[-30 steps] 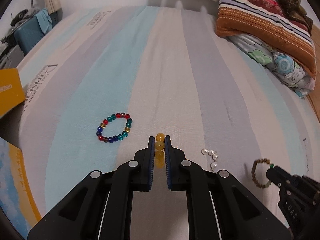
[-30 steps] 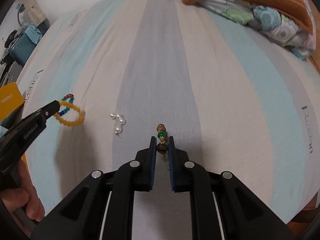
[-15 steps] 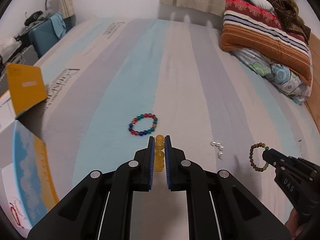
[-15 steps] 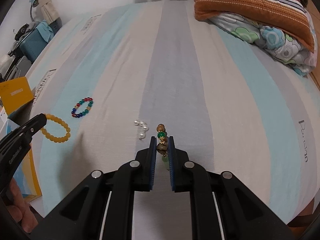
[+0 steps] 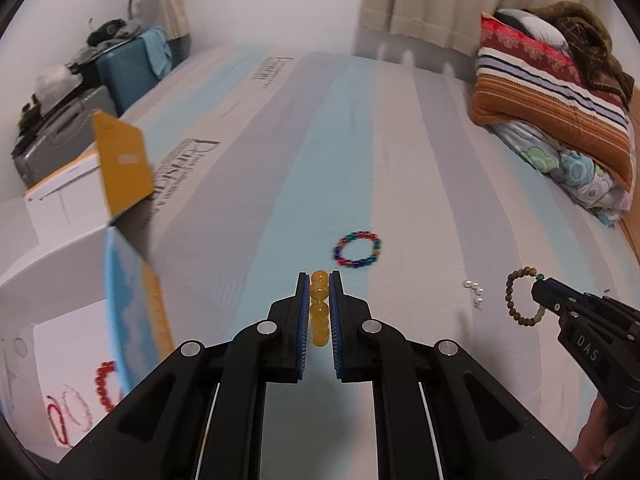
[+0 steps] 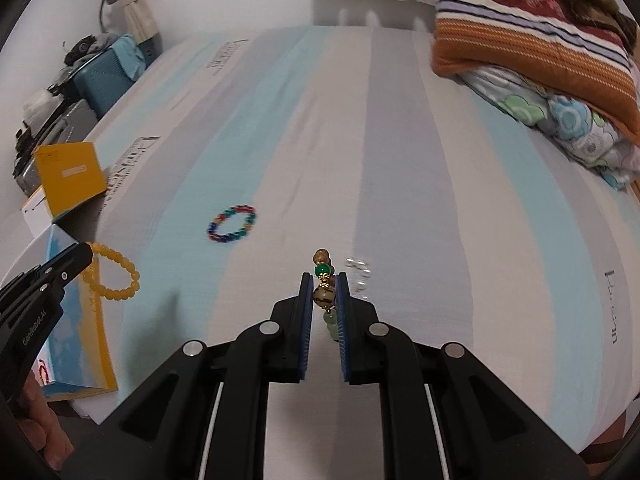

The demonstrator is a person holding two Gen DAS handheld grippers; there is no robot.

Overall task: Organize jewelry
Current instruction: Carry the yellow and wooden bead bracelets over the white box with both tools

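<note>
The wide bed covered in a pale sheet striped grey, cream and light blue (image 5: 280,184) fills both views. At its left edge stands an open white cardboard box with orange flaps and a blue-and-orange printed flap (image 5: 60,264). On the box's white floor lie a red bead bracelet (image 5: 105,385) and what looks like a thin red-and-white loop, though the rim of the lens blurs it.

Both tools carry a load. The left gripper (image 5: 319,286) is pinched on a translucent yellow bead bracelet (image 6: 114,274), which hangs as a full ring just beside the printed flap in the right wrist view. The right gripper (image 6: 324,286) is clamped on a brown wooden bead bracelet with a green bead and a pale jade pendant (image 5: 520,300), held in the air over the right part of the sheet.

The step in hand is probably the carry to the box. To do it well, bring the yellow ring over the flap and well inside the walls before releasing, and lower it so the beads do not bounce out. Keep the grippers apart, so that the dangling loops cannot tangle, and drop one at a time.

Left on the sheet are a round bracelet of red, blue, green and amber beads (image 5: 357,249) and a small cluster of white pearls (image 5: 473,290).
</note>
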